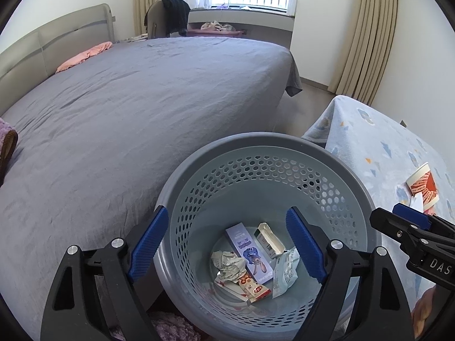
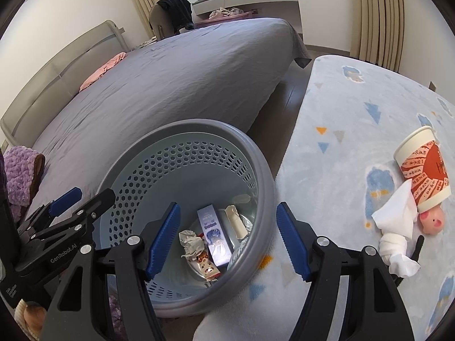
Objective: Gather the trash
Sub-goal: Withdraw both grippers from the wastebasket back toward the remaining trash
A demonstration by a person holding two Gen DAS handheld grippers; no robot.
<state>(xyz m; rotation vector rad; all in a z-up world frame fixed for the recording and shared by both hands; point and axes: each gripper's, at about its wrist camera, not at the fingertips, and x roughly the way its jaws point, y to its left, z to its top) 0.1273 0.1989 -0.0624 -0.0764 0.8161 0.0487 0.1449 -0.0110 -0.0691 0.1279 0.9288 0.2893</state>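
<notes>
A grey perforated waste basket [image 1: 273, 145] stands on the floor between the bed and a low table; it also shows in the right wrist view [image 2: 256, 153]. Inside lie a crumpled paper [image 1: 229, 264], a purple carton [image 1: 250, 251], a small open box [image 1: 268, 238] and wrappers. My left gripper [image 1: 227, 244] is open and empty above the basket. My right gripper [image 2: 227, 238] is open and empty over the basket's right rim. A red and white paper cup [image 2: 423, 167] lies on its side on the table, with a white tissue [image 2: 396, 227] beside it.
A large bed with a grey sheet [image 1: 128, 108] fills the left. The low table has a light blue patterned cloth [image 2: 355, 113]. A pink pig toy [image 2: 433, 220] lies by the cup. A purple fluffy cloth [image 2: 20, 170] lies on the bed's near edge.
</notes>
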